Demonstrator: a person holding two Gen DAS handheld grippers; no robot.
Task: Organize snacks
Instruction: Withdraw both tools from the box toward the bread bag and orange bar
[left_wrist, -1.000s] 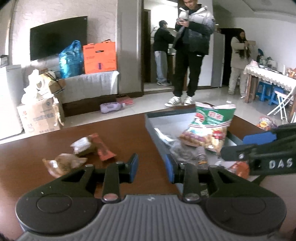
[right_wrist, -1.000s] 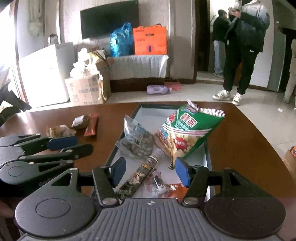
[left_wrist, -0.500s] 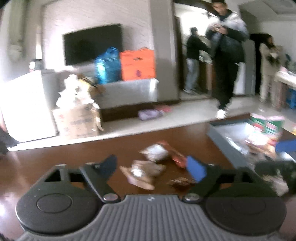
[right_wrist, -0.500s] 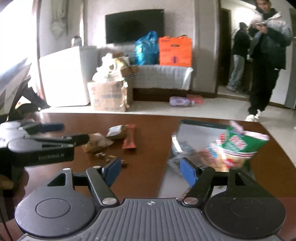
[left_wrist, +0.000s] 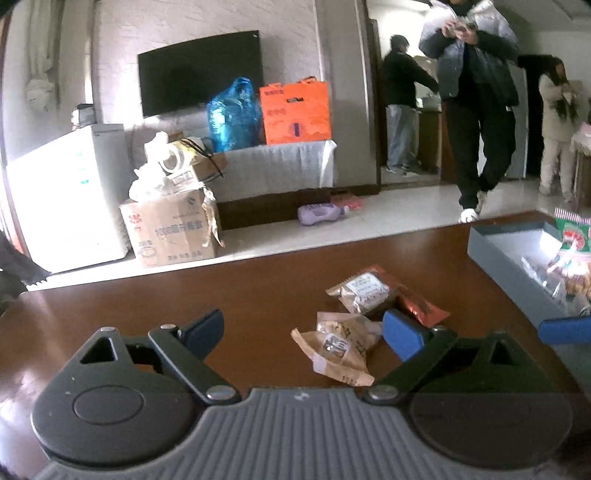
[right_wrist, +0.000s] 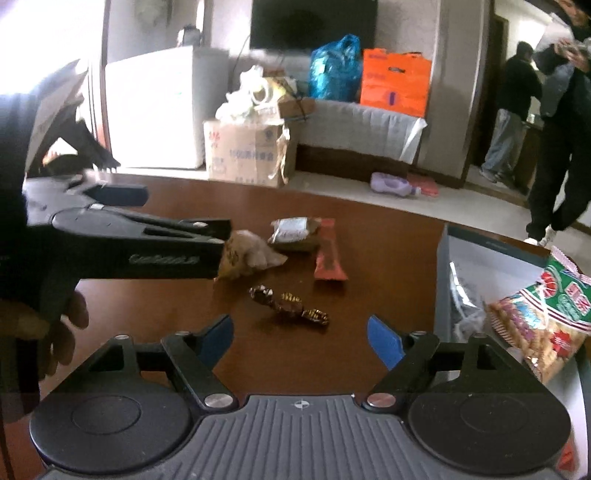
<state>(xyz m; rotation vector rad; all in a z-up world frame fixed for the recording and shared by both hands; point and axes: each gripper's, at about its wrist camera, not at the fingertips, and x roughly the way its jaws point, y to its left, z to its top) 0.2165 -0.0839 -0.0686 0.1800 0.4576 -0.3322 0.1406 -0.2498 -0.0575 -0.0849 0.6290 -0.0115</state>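
On the brown table lie a tan snack packet (left_wrist: 341, 345) (right_wrist: 251, 254), a silver-brown packet (left_wrist: 364, 290) (right_wrist: 295, 230), a red bar (left_wrist: 421, 308) (right_wrist: 328, 254) and dark wrapped candies (right_wrist: 290, 302). My left gripper (left_wrist: 303, 332) is open and empty, with the tan packet between its fingers. My right gripper (right_wrist: 301, 338) is open and empty, just short of the candies. A grey tray (left_wrist: 506, 258) (right_wrist: 443, 280) on the right holds a green-and-red chip bag (right_wrist: 546, 317) and clear packets.
The left gripper's body (right_wrist: 140, 243) reaches in from the left in the right wrist view. Beyond the table's far edge are a cardboard box (left_wrist: 173, 229), a white appliance (left_wrist: 70, 192) and people standing (left_wrist: 476, 110).
Both grippers have swung left, away from the tray and over to the loose snacks. Both jaws have opened wider. The standing person has walked closer.
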